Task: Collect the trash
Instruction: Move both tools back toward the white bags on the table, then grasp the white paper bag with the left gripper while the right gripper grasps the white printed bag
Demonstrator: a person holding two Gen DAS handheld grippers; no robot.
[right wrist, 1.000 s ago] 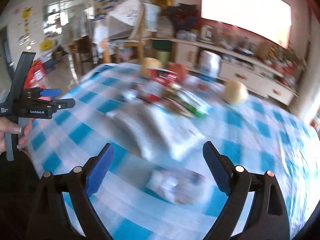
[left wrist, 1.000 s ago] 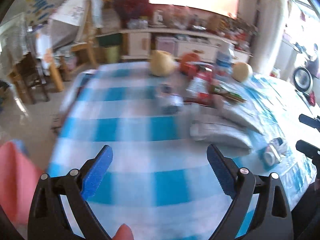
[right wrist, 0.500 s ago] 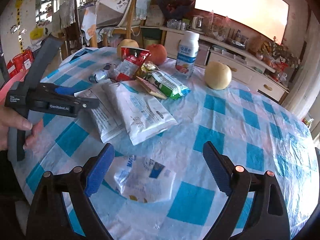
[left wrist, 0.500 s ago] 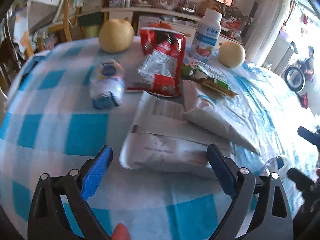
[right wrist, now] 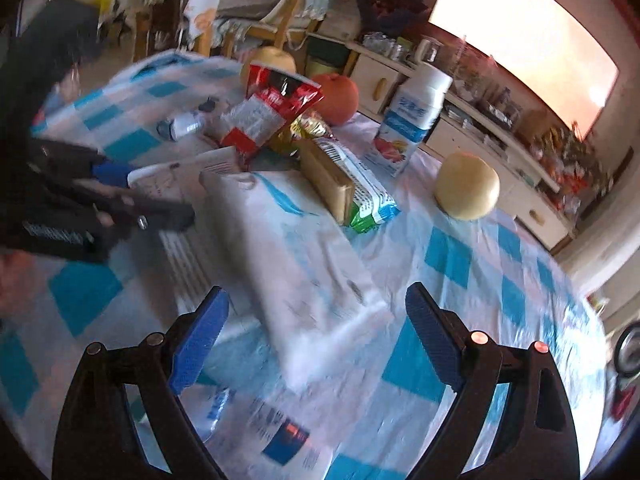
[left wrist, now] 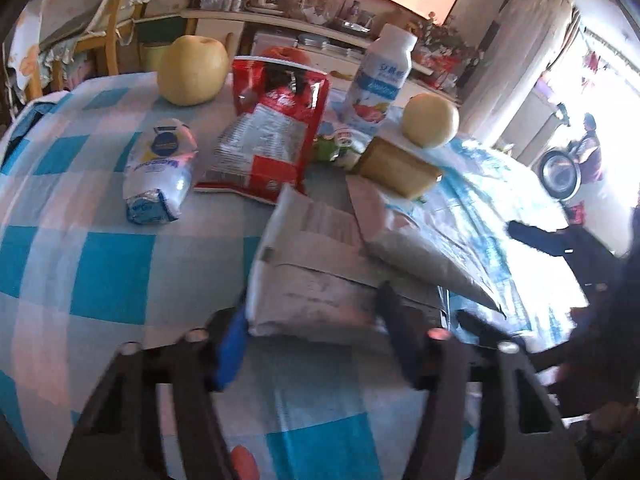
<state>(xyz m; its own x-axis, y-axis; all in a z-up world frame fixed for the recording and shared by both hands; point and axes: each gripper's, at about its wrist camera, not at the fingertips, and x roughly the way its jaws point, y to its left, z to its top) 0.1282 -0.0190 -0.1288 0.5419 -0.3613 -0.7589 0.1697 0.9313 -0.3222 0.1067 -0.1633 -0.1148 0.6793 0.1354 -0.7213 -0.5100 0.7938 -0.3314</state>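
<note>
Closing around the near end of a flat white paper packet with grey print (left wrist: 320,276), the left gripper (left wrist: 316,332) fills the bottom of its own view, blue pads blurred on either side of the packet's edge; whether they already press on it cannot be told. In the right wrist view the same gripper (right wrist: 132,188) reaches in from the left edge toward that packet (right wrist: 192,168).

Overlapping the packet's right side lies a larger white plastic pouch with blue print (right wrist: 296,256), running from the frame's centre down to the right gripper (right wrist: 316,340), whose jaws stand wide with nothing between them, hovering over the pouch's near corner. A crumpled clear wrapper with a blue label (right wrist: 272,436) lies at the bottom of that view.

Farther up the blue-and-white checked tablecloth (left wrist: 112,268) sit a red foil snack bag (left wrist: 272,136), a small white and blue wrapped pack (left wrist: 160,172), a tan flat wafer-like slab (right wrist: 326,178) resting on a green and white snack packet (right wrist: 368,200), a white yoghurt bottle with a blue label (left wrist: 380,80), two pale yellow round pears (left wrist: 192,68) (left wrist: 430,126) and an orange-red round fruit (right wrist: 338,98).
</note>
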